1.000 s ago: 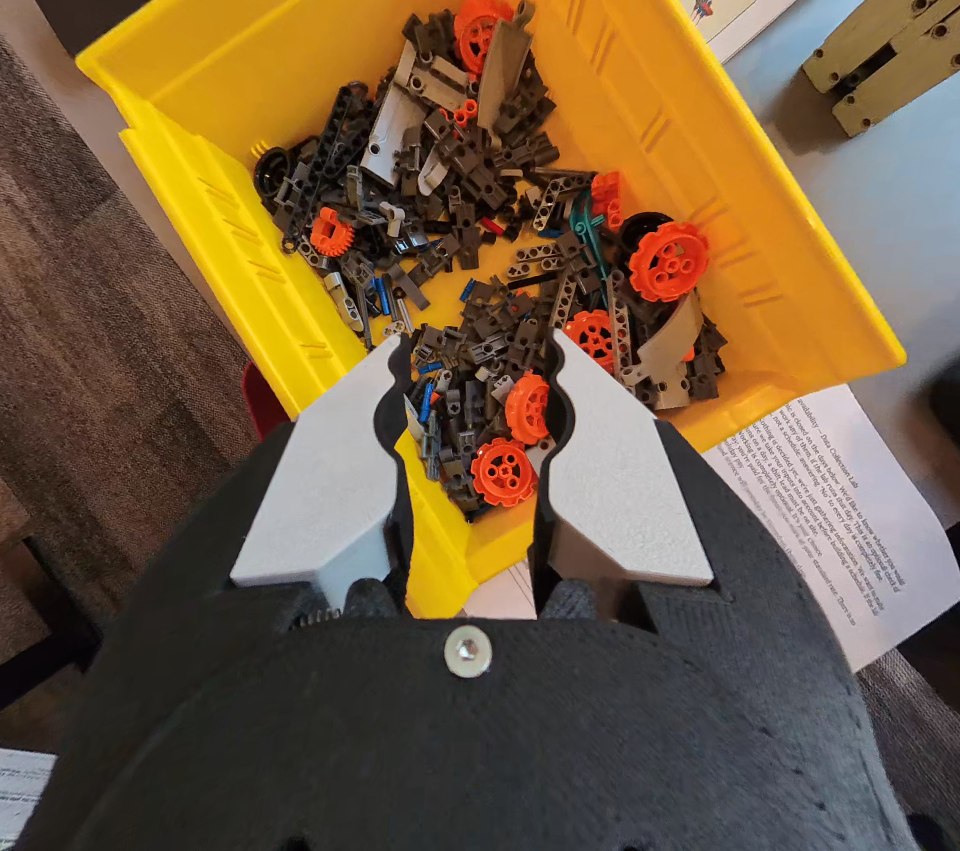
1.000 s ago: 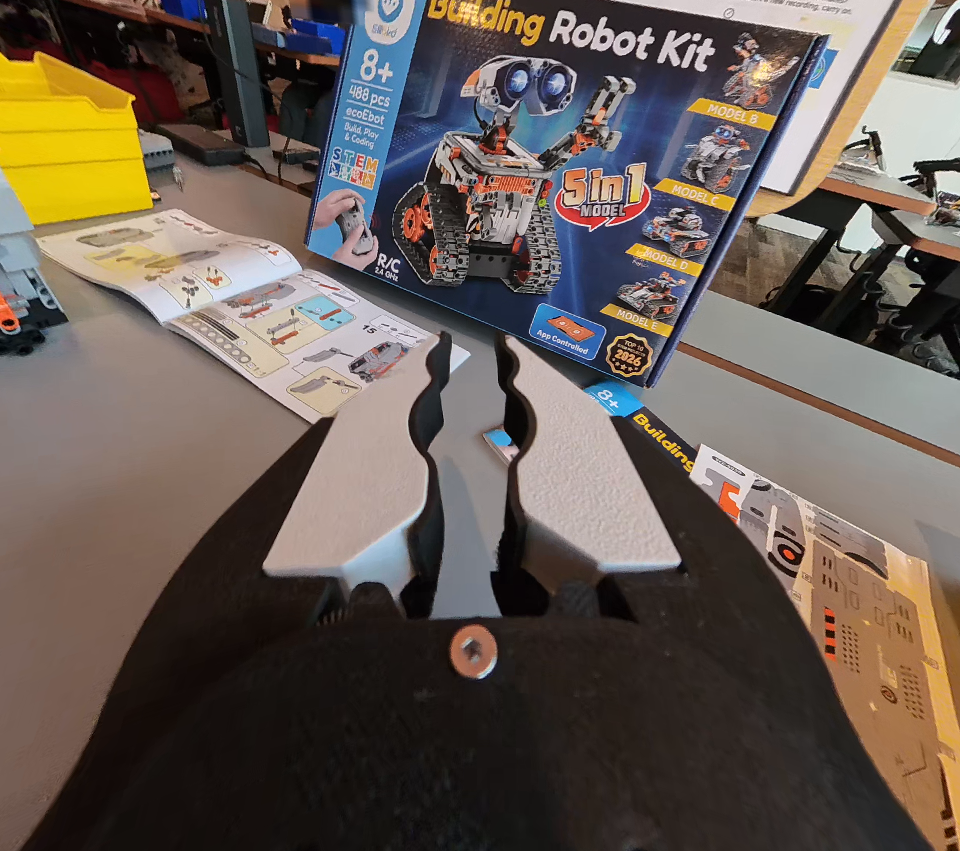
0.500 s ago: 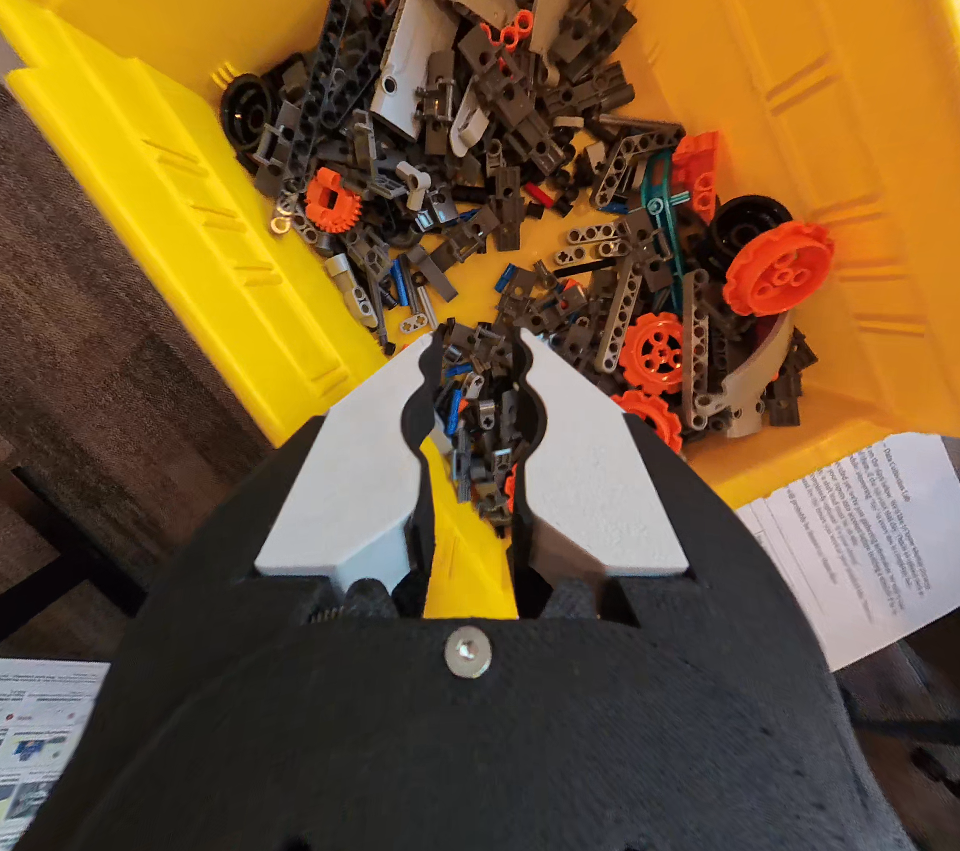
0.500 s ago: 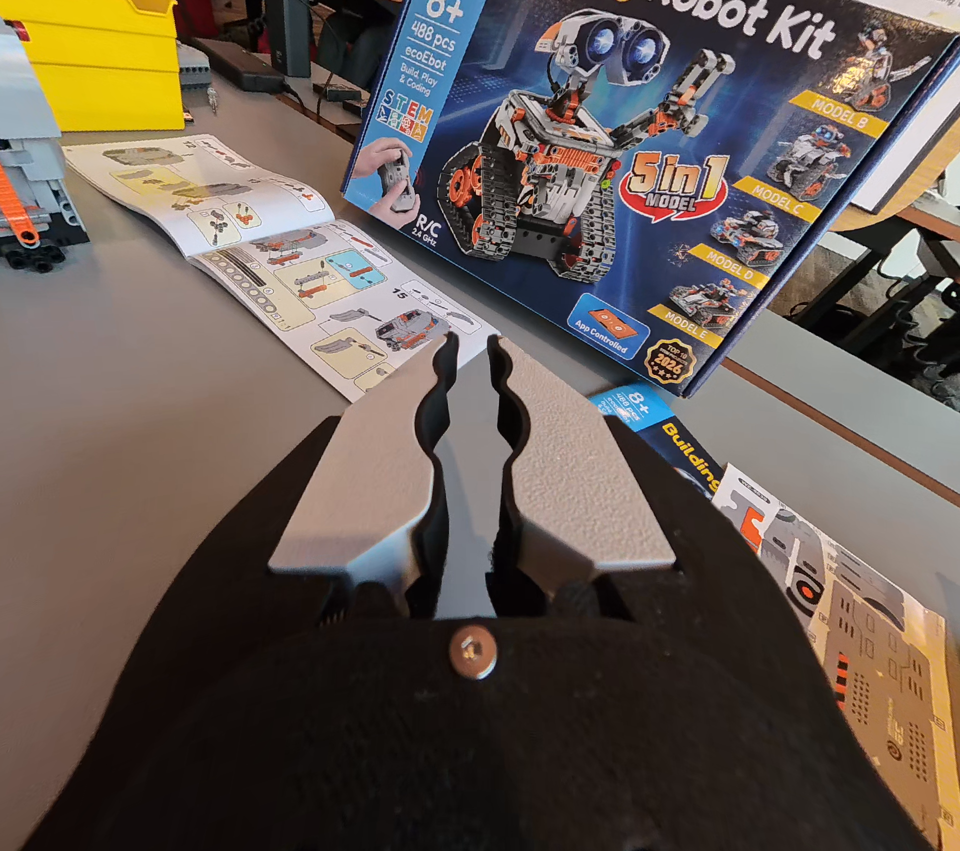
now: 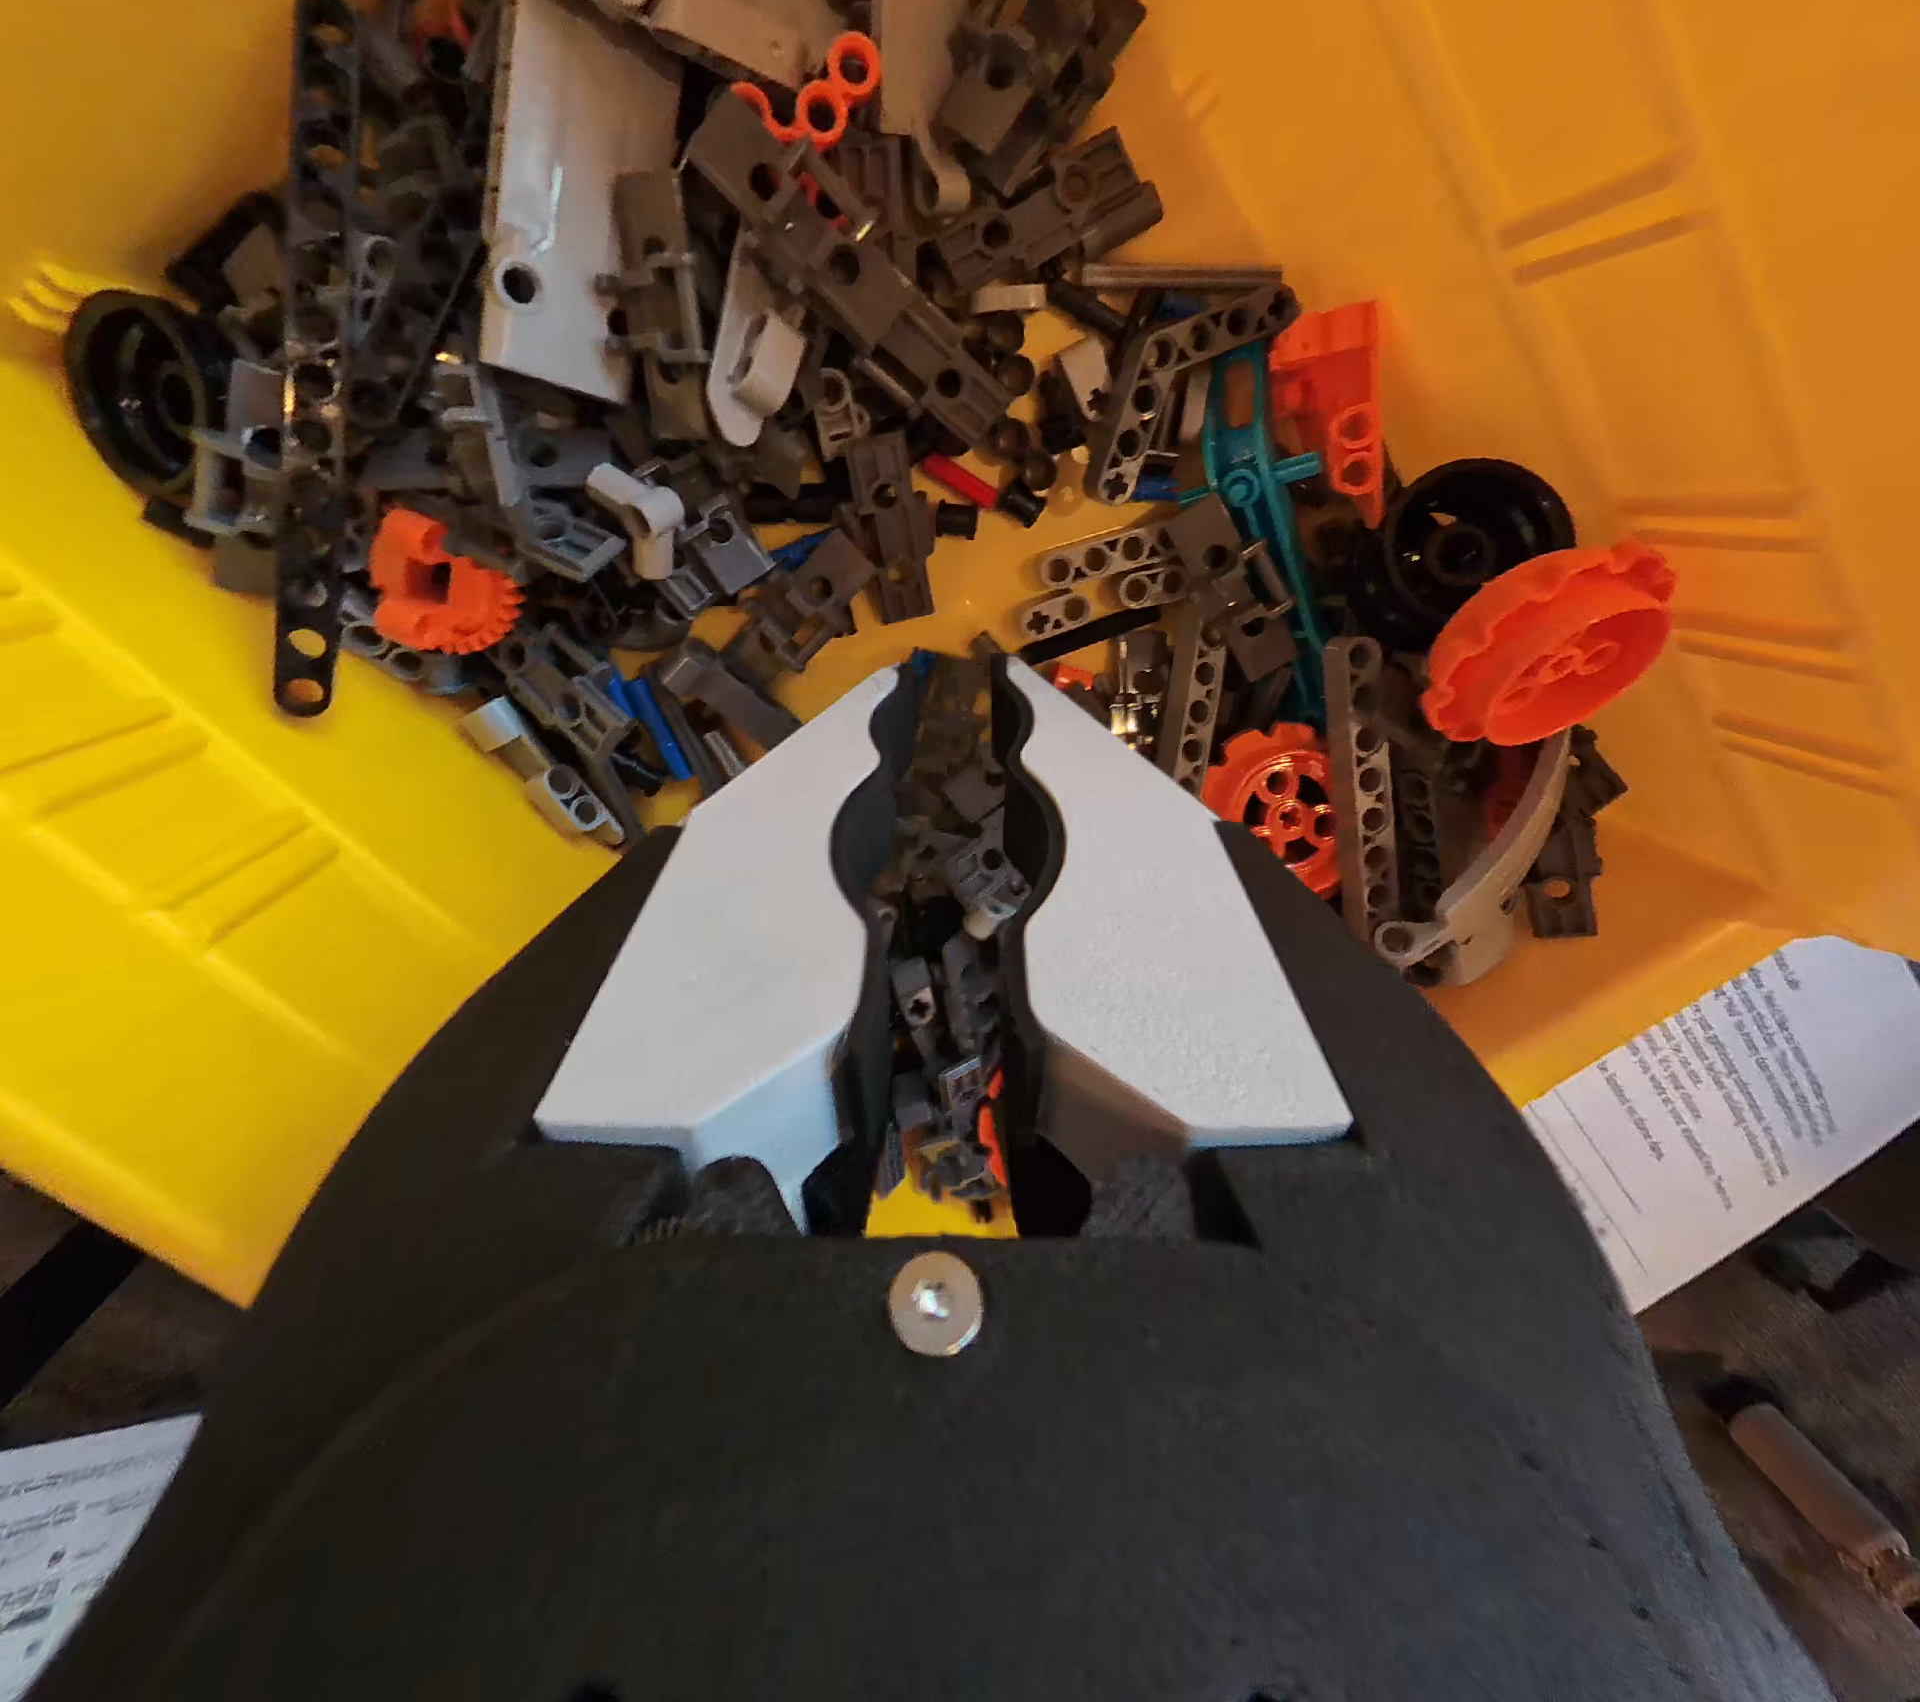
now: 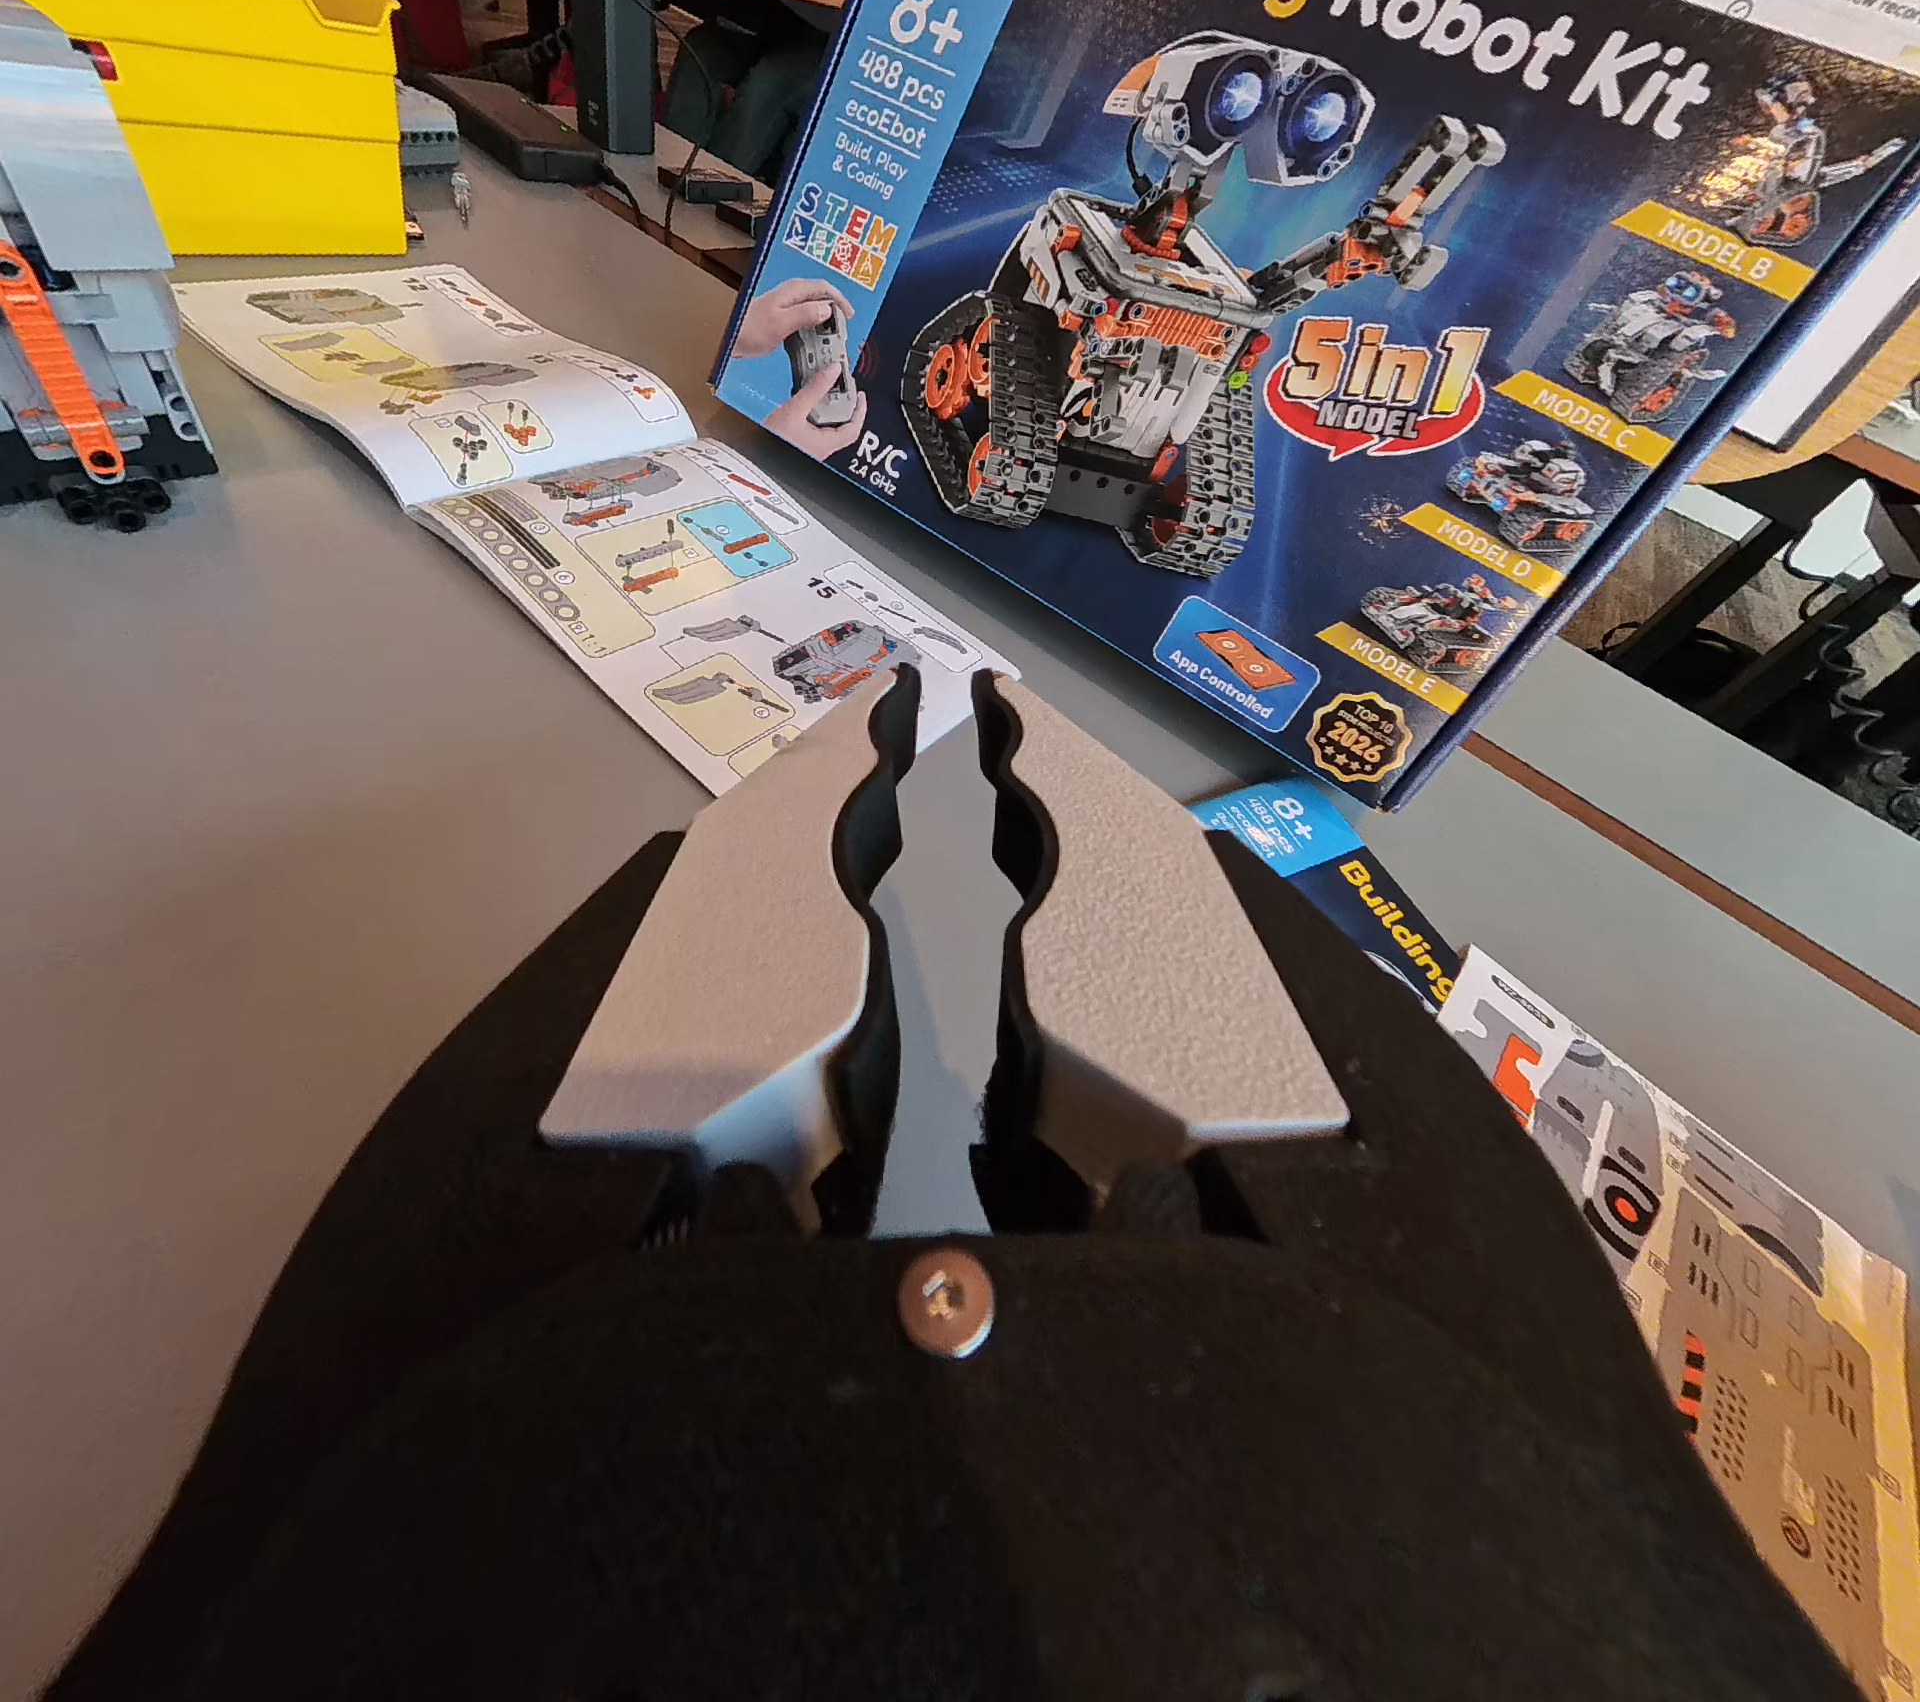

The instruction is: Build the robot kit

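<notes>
The loose heap of small dark grey, black and orange plastic building pieces (image 5: 831,322) fills the floor of the yellow plastic bin (image 5: 1558,94), across the upper half of the left wrist view. They look light, rigid and slick, best pinched across flat beam sides. The left tongs (image 5: 948,676) sit low over the heap, jaws narrow; whether they pinch a piece I cannot tell. The right tongs (image 6: 943,684), narrow and empty, hover above the grey counter (image 6: 260,717) near an open instruction booklet (image 6: 582,489) and upright blue kit box (image 6: 1299,281)
</notes>
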